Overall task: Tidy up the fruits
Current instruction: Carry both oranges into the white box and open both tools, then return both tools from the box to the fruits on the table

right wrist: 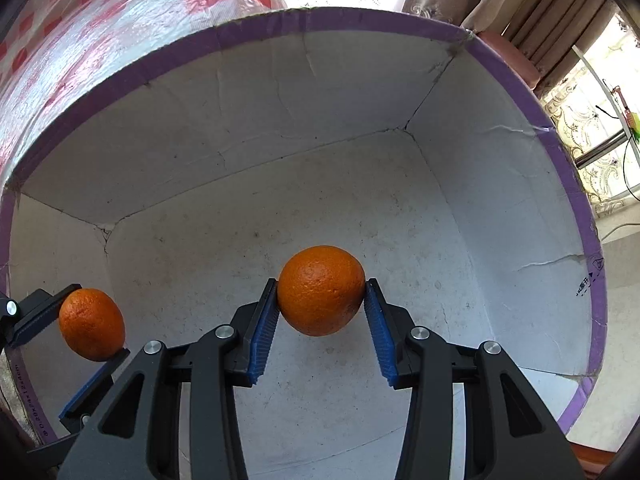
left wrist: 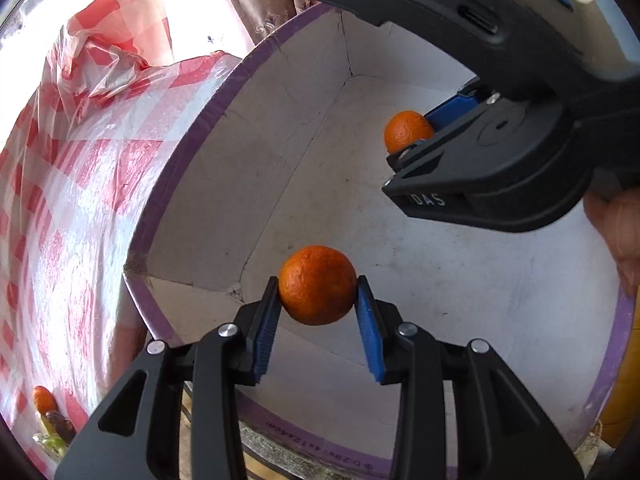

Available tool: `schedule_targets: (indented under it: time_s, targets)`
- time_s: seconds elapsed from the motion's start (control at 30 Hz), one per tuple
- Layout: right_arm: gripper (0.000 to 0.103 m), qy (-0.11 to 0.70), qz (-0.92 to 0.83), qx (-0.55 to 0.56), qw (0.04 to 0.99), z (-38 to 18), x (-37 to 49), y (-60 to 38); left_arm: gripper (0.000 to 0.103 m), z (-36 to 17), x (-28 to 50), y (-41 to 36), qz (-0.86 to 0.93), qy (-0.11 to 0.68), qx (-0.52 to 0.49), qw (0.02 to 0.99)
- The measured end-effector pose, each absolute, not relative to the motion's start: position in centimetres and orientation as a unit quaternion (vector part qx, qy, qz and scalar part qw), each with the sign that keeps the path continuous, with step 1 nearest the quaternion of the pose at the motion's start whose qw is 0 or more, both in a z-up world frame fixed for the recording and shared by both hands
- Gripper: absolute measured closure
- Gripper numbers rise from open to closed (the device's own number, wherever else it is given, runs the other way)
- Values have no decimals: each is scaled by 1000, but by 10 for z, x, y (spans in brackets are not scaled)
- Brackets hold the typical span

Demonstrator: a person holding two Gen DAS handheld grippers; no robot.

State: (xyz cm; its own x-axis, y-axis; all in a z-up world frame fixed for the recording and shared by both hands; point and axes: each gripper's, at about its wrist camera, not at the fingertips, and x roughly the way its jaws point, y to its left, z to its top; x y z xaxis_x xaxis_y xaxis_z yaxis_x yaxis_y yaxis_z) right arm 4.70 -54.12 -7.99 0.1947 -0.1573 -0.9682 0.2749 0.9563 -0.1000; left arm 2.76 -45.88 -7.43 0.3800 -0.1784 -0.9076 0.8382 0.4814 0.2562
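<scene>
My left gripper [left wrist: 317,289] is shut on an orange [left wrist: 317,285] and holds it over the open white cardboard box [left wrist: 224,168] with a purple rim. My right gripper [right wrist: 321,293] is shut on a second orange [right wrist: 321,290] and holds it inside the same box [right wrist: 360,88], above its bare floor. In the left wrist view the right gripper [left wrist: 416,136] comes in from the upper right with its orange [left wrist: 406,130]. In the right wrist view the left gripper [right wrist: 86,326] shows at the lower left with its orange [right wrist: 91,324].
The box stands on a red and white checked plastic tablecloth [left wrist: 72,184]. Another orange [left wrist: 43,399] and some other items lie at the lower left in the left wrist view. Curtains [right wrist: 520,4] and a window are behind the box.
</scene>
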Motion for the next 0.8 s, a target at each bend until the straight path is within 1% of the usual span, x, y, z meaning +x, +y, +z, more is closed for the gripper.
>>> schedule_targets:
  time_s: [0.23, 0.33, 0.37, 0.4, 0.47, 0.5, 0.57, 0.6, 0.63, 0.7, 0.77, 0.8]
  targets:
    - [59, 639, -139, 52, 755, -90, 47, -539, 64, -91, 20, -462, -297, 419, 454, 728]
    - [58, 646, -142, 60, 748, -94, 45, -540, 63, -94, 24, -468, -296, 411, 471, 723]
    - [56, 650, -145, 62, 744, -96, 44, -541, 59, -95, 24, -468, -297, 410, 476, 719]
    - [50, 650, -148, 63, 743, -100, 42, -541, 58, -95, 24, -468, -299, 410, 477, 718]
    - [44, 646, -149, 61, 746, -99, 41, -538, 57, -93, 25, -465, -302, 411, 473, 719]
    - [39, 644, -149, 60, 748, -98, 41, -537, 54, -92, 22, -464, -304, 412, 470, 719]
    - [35, 643, -149, 58, 749, -98, 40, -535, 48, -90, 16, -464, -311, 415, 464, 718]
    - [33, 643, -150, 58, 749, -98, 40, -534, 40, -88, 14, -463, -319, 417, 458, 718]
    - [31, 643, -152, 58, 748, -99, 38, -534, 36, -86, 10, -462, -327, 418, 452, 717]
    - [29, 642, -156, 62, 748, -97, 51, -544, 26, -84, 1, -462, -336, 415, 451, 715]
    - [29, 632, -160, 75, 755, -92, 49, -548, 19, -81, -3, -461, -334, 405, 454, 720]
    - [26, 622, -163, 86, 761, -88, 47, -551, 16, -79, -3, -460, -336, 401, 453, 722]
